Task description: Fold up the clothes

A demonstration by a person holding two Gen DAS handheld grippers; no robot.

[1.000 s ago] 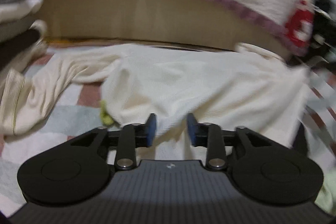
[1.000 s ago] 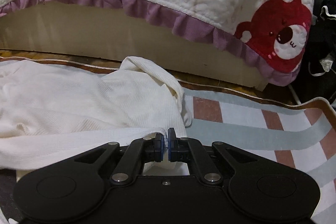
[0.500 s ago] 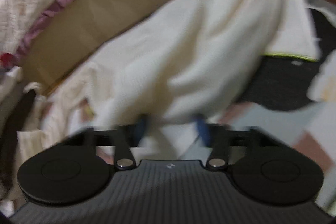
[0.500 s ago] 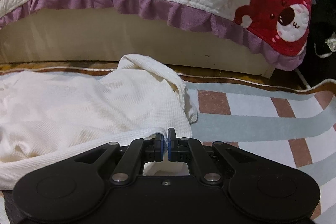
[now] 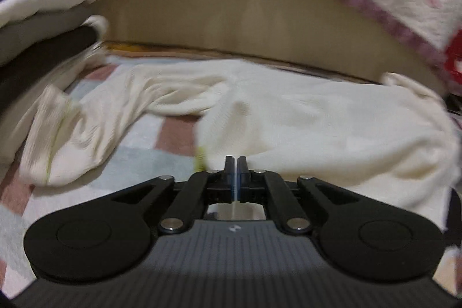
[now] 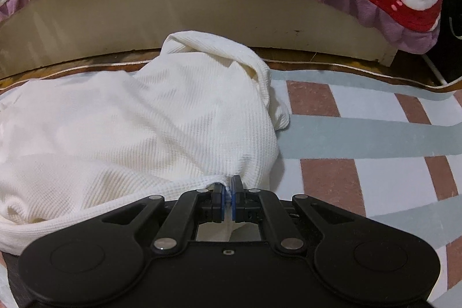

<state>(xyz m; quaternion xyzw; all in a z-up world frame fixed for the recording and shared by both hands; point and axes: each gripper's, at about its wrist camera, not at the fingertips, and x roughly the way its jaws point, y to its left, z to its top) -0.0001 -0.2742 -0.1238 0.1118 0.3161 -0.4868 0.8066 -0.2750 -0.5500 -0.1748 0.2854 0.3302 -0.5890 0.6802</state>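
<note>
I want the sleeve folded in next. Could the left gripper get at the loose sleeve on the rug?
Probably yes, but not yet: the sleeve lies uncovered on the rug, but the left gripper is shut on the garment's hem.

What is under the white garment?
The white garment lies on a striped rug, whose grey, pink and white bands show beside it. The rug presumably runs on beneath, but the cloth covers that part, so anything else under it cannot be seen.

Your left gripper (image 5: 234,163) points toward 12 o'clock, angled downward, its jaws pressed together. Your right gripper (image 6: 228,186) also points toward 12 o'clock, tipped steeper, its jaws clamped tight.
</note>
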